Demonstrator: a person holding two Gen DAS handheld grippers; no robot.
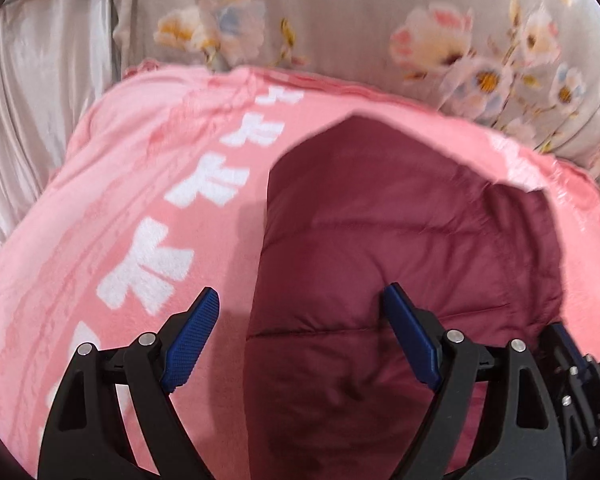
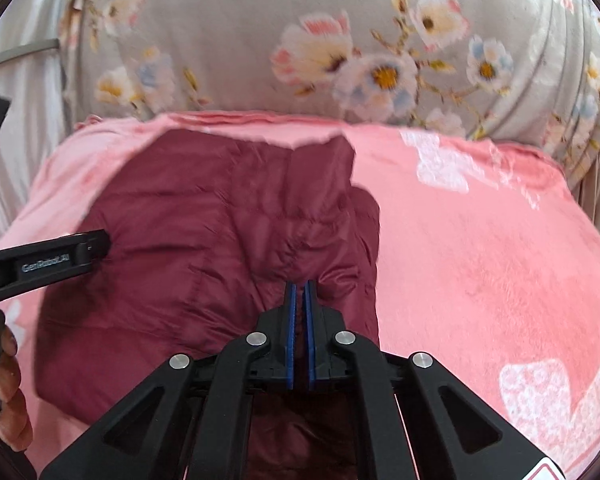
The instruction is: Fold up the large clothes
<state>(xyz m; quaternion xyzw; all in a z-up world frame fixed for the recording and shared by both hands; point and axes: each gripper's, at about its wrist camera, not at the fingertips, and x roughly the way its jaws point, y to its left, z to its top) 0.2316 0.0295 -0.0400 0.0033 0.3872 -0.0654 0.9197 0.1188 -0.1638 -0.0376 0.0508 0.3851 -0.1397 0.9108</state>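
Observation:
A maroon quilted jacket (image 1: 400, 232) lies on a pink blanket (image 1: 112, 200) with white letters. My left gripper (image 1: 302, 300) is open and empty, hovering over the jacket's left edge. In the right wrist view the jacket (image 2: 204, 216) fills the middle of the frame. My right gripper (image 2: 300, 286) is shut on a bunched fold of the jacket near its right edge. The left gripper also shows at the left of the right wrist view (image 2: 60, 258), over the jacket's left part, held by a hand (image 2: 8, 392).
The pink blanket (image 2: 480, 248) covers a bed. A grey floral pillow or duvet (image 2: 340, 48) lies behind it. Pale satin fabric (image 1: 32, 120) hangs at the left.

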